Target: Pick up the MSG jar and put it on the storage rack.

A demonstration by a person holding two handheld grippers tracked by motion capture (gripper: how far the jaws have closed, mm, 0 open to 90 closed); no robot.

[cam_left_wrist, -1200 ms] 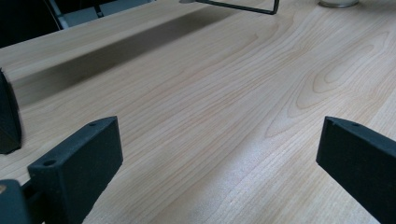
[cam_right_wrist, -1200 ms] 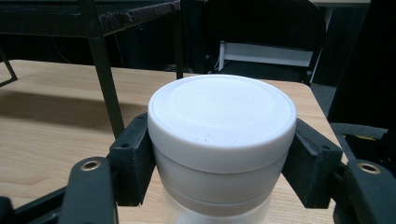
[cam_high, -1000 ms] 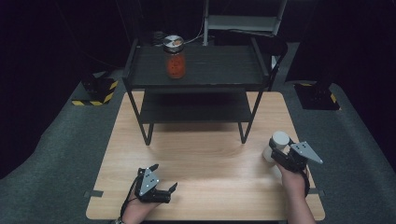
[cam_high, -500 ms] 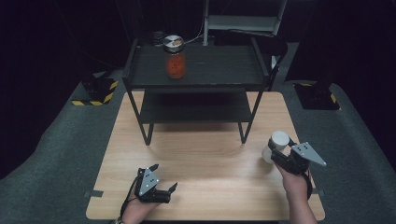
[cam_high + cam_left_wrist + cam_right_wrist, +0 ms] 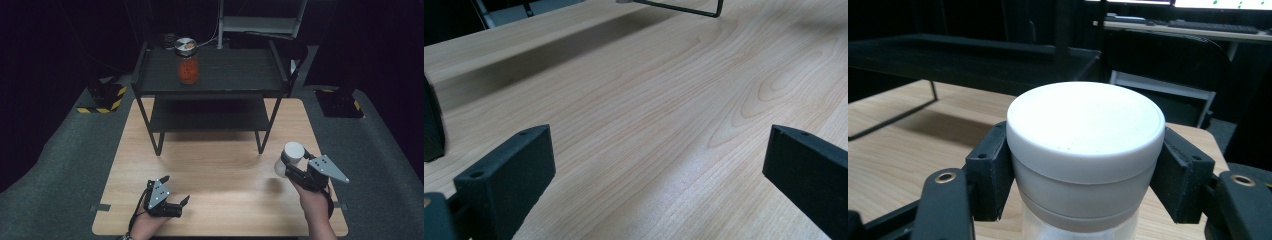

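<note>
White-lidded jar [image 5: 290, 157] stays clamped in the right tongs [image 5: 287, 166], unmoved; left tongs [image 5: 175, 192] rest open.

Both the left gripper [image 5: 174, 195] and the right gripper [image 5: 292, 163] are matte black with blocky, flat-faced jaws bearing small round holes, brass-coloured screws at the arm pivots, a grey three-cornered plate on top, and a black cable trailing off, possibly looped near each wrist.
</note>
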